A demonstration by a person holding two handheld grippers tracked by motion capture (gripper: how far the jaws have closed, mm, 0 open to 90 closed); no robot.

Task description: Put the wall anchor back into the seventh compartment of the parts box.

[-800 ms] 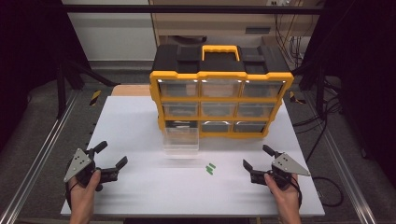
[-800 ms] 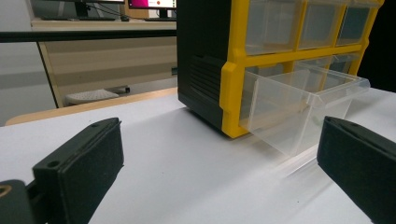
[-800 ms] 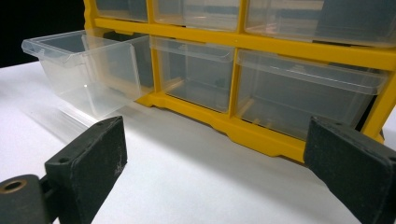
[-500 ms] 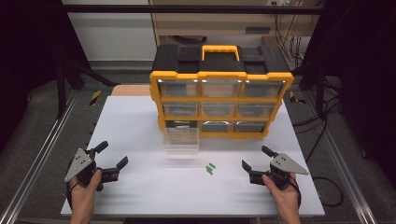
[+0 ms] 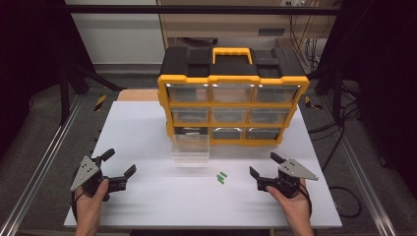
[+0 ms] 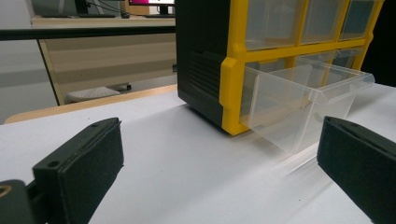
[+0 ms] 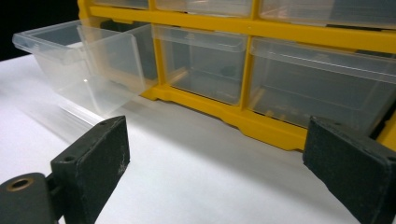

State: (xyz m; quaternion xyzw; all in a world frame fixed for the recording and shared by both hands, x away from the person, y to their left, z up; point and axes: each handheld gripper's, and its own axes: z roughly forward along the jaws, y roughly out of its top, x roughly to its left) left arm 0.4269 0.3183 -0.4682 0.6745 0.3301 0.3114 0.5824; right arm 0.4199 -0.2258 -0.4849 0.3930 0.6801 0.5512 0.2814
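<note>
A yellow and black drawer cabinet (image 5: 231, 98) stands at the middle back of the white table (image 5: 147, 128). Its bottom-left clear drawer (image 5: 191, 147) is pulled out and looks empty. Two small green pieces (image 5: 222, 177) lie on the table in front of it. My left gripper (image 5: 119, 162) rests open at the front left, pointing toward the drawer (image 6: 303, 102), with nothing between its pads (image 6: 88, 163). My right gripper (image 5: 264, 164) is open at the front right, right of the green pieces. Its view faces the cabinet's bottom row (image 7: 261, 126) and the open drawer (image 7: 88, 65).
Metal rails (image 5: 44, 162) run along both sides of the table. Cables (image 5: 344, 196) lie on the floor to the right. The cabinet carries a yellow handle (image 5: 232, 50) on top. Bare table lies between the two grippers and the drawer.
</note>
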